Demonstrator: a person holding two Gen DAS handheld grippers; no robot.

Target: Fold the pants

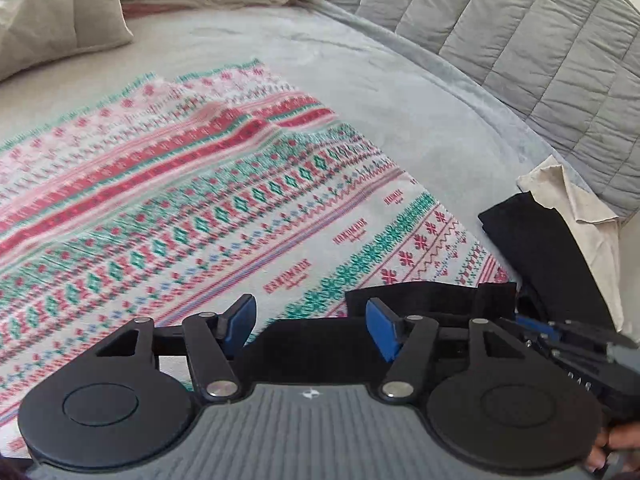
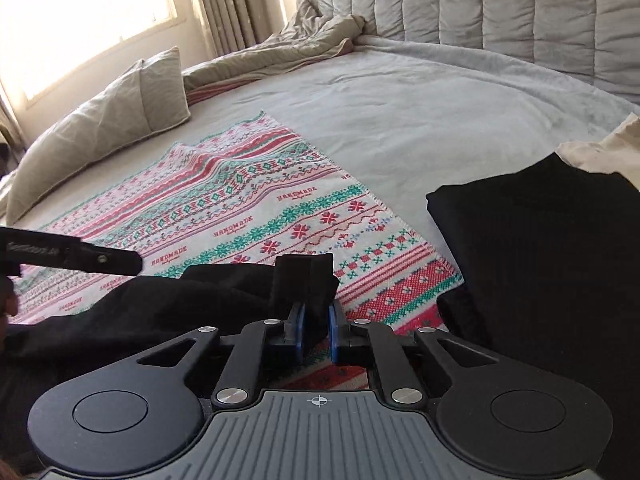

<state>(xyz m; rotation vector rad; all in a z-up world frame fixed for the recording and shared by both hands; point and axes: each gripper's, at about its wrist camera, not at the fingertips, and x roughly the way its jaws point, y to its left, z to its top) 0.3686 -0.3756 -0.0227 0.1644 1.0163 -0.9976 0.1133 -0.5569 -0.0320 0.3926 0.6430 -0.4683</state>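
Black pants (image 2: 168,308) are seen bunched at the near edge of a patterned blanket (image 2: 248,200) spread on a grey bed (image 2: 420,112), w/ folding judged barely begun. One edge, prob. the waistband or a hem, is pinched between the blue pads of the right gripper (image 2: 317,320), whose jaws stand nearly closed on the cloth. The left gripper (image 1: 311,320) is held partly open over the same dark fabric; no pad is seen pressing on it, so nothing is gripped there. The garment has not been laid flat yet: it is heaped and creased, approx. crosswise to the right wrist view, w/ the bulk trailing off to the left and toward the camera. Its long axis can only be guessed from that; which end is waist and which is cuffs cannot be told. A stack of black cloth (image 2: 540,248), already folded, is seen just beside the blanket on the right, w/ a cream piece (image 1: 576,200) behind it. Still left, by this reading: spreading, leg-on-leg fold, then folding along the length.
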